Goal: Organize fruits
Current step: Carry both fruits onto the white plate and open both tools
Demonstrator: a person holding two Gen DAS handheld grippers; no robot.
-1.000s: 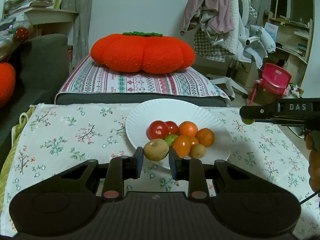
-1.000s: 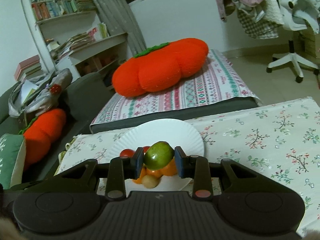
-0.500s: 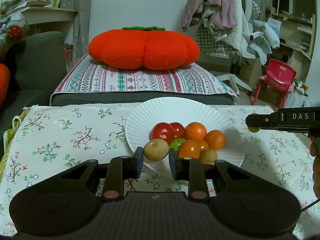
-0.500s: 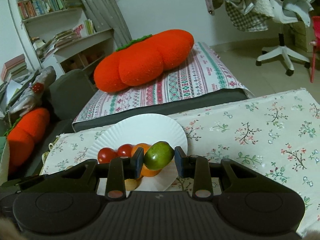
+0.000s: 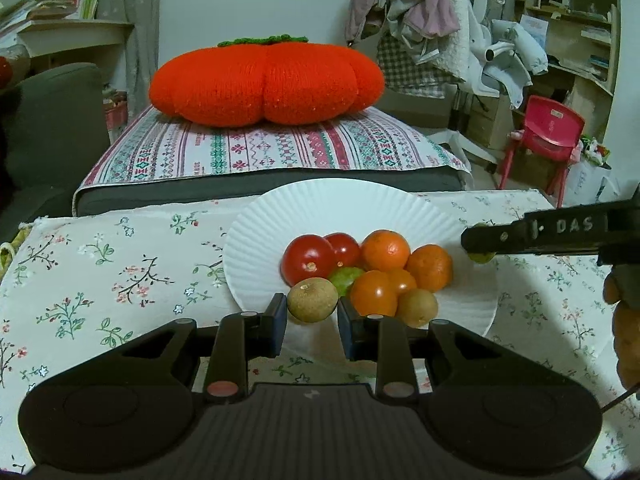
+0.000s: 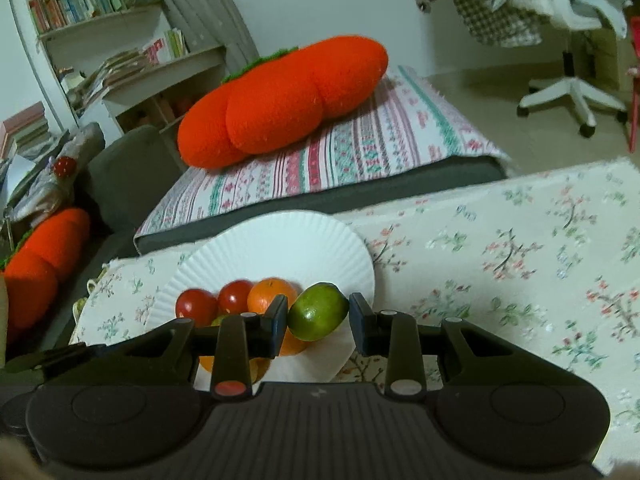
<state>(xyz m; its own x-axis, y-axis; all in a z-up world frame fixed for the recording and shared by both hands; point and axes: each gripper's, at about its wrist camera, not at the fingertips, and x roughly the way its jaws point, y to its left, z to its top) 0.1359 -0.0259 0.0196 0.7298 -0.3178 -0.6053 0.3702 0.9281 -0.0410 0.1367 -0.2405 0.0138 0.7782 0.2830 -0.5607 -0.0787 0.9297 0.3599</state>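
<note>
A white paper plate [image 5: 340, 216] on the floral tablecloth holds two tomatoes [image 5: 308, 259], several oranges [image 5: 385, 249], a green lime [image 5: 347, 277] and a brown round fruit [image 5: 417, 306]. My left gripper [image 5: 313, 312] is shut on a brown round fruit [image 5: 313, 299] over the plate's near rim. My right gripper [image 6: 318, 319] is shut on a green lime [image 6: 318, 317] above the plate's [image 6: 280, 248] right edge. It shows from the side in the left wrist view [image 5: 480, 240], with the lime peeking below it.
A floral tablecloth [image 5: 100, 272] covers the table. Behind it stand a striped cushion [image 5: 272, 148] with a big orange pumpkin pillow [image 5: 266, 86], a grey sofa at left, a red child chair [image 5: 548, 128] and an office chair [image 6: 572, 92] at right.
Both grippers have drawn back and lower with their fruits still held. The right gripper has shifted right, so the lime now sits over the plate's right edge instead of over the pile.
</note>
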